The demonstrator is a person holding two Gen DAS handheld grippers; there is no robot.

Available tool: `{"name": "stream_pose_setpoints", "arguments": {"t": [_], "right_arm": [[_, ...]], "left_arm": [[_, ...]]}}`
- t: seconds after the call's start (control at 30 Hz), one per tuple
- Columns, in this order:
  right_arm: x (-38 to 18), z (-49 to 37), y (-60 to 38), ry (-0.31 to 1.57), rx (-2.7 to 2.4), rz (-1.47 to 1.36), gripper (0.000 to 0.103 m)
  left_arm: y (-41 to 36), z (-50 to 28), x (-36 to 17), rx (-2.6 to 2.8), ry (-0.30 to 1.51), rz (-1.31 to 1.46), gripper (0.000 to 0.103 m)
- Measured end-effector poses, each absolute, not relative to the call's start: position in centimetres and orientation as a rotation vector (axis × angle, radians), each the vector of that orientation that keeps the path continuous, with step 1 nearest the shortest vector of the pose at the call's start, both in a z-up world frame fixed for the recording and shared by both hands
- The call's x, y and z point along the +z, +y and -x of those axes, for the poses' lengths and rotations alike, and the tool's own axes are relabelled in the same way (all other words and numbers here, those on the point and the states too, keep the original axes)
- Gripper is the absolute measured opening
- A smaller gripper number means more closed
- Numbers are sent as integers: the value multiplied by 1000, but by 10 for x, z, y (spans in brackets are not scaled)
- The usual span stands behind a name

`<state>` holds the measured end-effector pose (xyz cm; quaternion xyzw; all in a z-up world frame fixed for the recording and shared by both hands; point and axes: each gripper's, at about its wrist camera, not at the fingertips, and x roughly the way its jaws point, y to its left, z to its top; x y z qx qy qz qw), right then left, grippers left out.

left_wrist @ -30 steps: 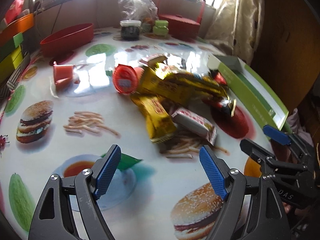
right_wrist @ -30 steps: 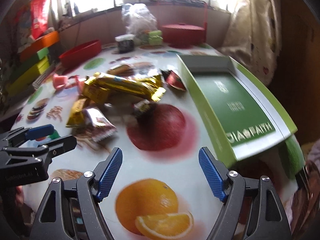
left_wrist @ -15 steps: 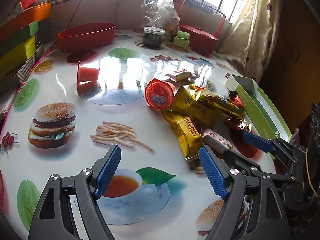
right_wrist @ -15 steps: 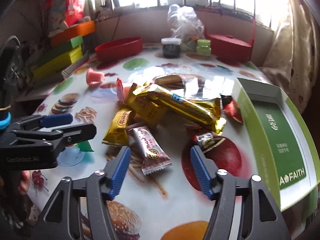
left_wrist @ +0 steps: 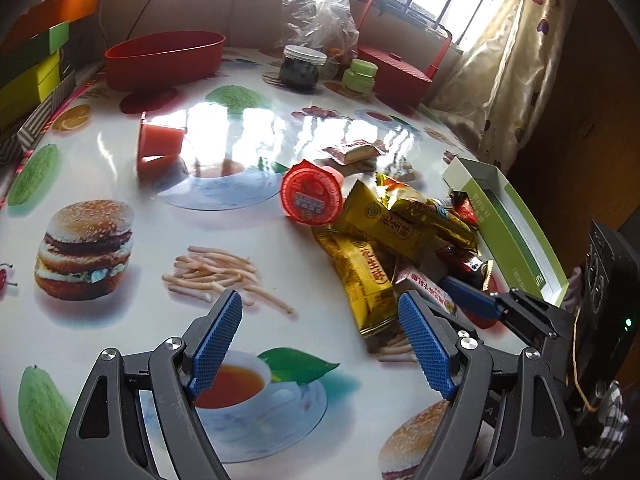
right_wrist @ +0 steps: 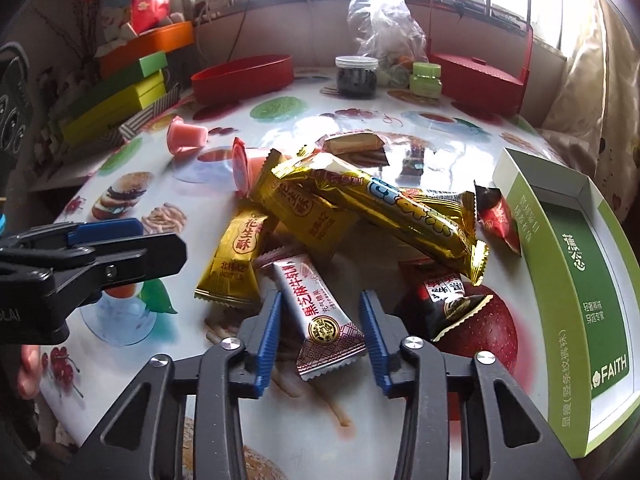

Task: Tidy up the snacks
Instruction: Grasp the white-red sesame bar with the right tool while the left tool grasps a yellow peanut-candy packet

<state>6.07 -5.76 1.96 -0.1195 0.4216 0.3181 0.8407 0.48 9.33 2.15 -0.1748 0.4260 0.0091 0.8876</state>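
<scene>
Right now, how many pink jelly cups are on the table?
2. One jelly cup lies alone toward the red bowl; the other jelly cup lies on its side against the gold wrappers. More could hide under the pile.

two jelly cups (right_wrist: 188,138), one green box (right_wrist: 576,280)

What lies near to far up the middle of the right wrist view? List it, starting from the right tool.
Right tool, closing around the silver-and-red candy packet → long gold snack bar → small brown-and-gold wrapped snack → dark jar with white lid → clear plastic bag.
</scene>
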Motion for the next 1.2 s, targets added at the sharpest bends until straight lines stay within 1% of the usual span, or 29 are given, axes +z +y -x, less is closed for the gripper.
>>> {"name": "stream_pose_setpoints", "arguments": {"t": [0.03,0.13,0.3,0.47,0.5,0.6,0.67,0.7,0.77,0.8,0.87,0.9,1.0,1.13,1.2], "right_arm": [[20,-60,-58,891,676,248,30],[21,-59,-61,892,670,242,25],[24,-58,-71,892,653,225,22],[27,-55,-85,892,631,206,21],[28,-54,-86,890,629,206,21],[30,-52,-92,886,622,200,21],[30,-51,-95,890,617,195,21],[30,-50,-97,892,613,192,21],[30,-50,-99,896,607,187,21],[30,-49,-101,897,605,185,21],[31,-48,-103,895,604,181,21],[32,-48,-103,894,605,181,21],[33,-47,-104,893,605,178,21],[33,-46,-105,894,606,177,21],[33,-45,-106,893,605,177,21]], "left_arm": [[92,-6,21,14,886,365,81],[87,-12,22,-8,885,365,81],[78,-24,20,-19,902,340,81],[71,-35,13,-12,925,308,81],[71,-36,12,-6,926,306,77],[69,-41,8,8,935,292,74],[68,-44,7,22,930,269,69],[67,-45,7,27,932,264,64],[67,-47,8,23,931,267,64],[67,-47,7,26,931,264,62],[65,-49,7,36,931,238,57],[64,-49,7,37,931,232,51],[61,-51,7,38,931,206,48],[58,-51,8,29,929,193,36],[56,-51,7,28,927,177,33]]}}
